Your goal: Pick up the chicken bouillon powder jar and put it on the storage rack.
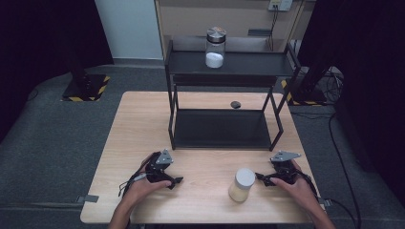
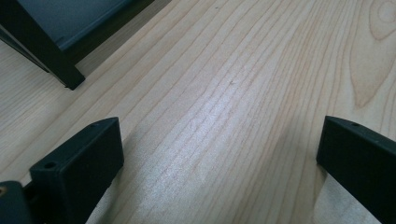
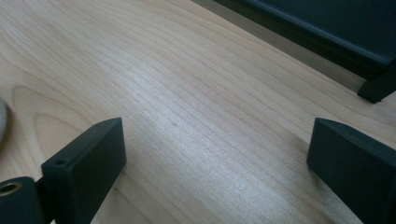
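A jar (image 1: pixel 242 184) with a white lid and pale contents stands near the front of the wooden table (image 1: pixel 138 129), and its edge peeks in at the left of the right gripper view (image 3: pixel 2 122). My right gripper (image 1: pixel 261 178) rests just right of this jar, pointing at it, apart from it. Its jaws (image 3: pixel 217 154) stand wide open over bare wood. My left gripper (image 1: pixel 176 181) lies at the front left, pointing right, also open (image 2: pixel 219 154) with nothing between its jaws. A glass jar (image 1: pixel 215 47) of white powder stands on the top shelf.
A black two-tier rack (image 1: pixel 229 76) stands at the back of the table; its foot (image 2: pixel 65 77) and lower shelf (image 3: pixel 327 32) lie ahead of the grippers. A small dark object (image 1: pixel 235 104) lies behind the lower shelf. Bare wood separates the two hands.
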Action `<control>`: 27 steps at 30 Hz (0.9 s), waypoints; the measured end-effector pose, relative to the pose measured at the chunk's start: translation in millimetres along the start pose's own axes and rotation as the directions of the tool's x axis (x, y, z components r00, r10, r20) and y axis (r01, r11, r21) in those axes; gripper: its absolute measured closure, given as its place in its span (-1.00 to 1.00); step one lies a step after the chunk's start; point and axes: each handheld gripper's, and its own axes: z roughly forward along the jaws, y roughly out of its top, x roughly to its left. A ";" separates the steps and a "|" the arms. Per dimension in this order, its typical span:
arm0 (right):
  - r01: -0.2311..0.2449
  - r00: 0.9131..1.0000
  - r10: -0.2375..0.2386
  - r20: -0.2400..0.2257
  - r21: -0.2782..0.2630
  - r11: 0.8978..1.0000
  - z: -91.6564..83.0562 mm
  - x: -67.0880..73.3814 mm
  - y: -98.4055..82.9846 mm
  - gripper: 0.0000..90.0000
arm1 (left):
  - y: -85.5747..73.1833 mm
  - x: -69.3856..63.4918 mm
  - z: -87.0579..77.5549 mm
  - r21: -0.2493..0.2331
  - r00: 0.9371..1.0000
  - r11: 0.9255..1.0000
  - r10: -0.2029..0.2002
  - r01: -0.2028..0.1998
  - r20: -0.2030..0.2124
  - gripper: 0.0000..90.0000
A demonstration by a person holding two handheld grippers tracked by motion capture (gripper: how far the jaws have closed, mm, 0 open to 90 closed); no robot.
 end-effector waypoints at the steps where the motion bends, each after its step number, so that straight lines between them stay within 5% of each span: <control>1: 0.000 1.000 0.000 -0.004 -0.007 1.000 -2.5 -0.3 -0.8 -0.88 | 0.0 0.0 0.0 0.000 1.000 1.000 0.000 0.000 0.000 -1.00; 27: 0.104 0.990 -0.102 -0.098 0.013 0.994 -33.6 11.9 -0.3 -0.87 | 0.1 -0.1 0.0 0.000 1.000 1.000 0.000 0.000 0.000 -1.00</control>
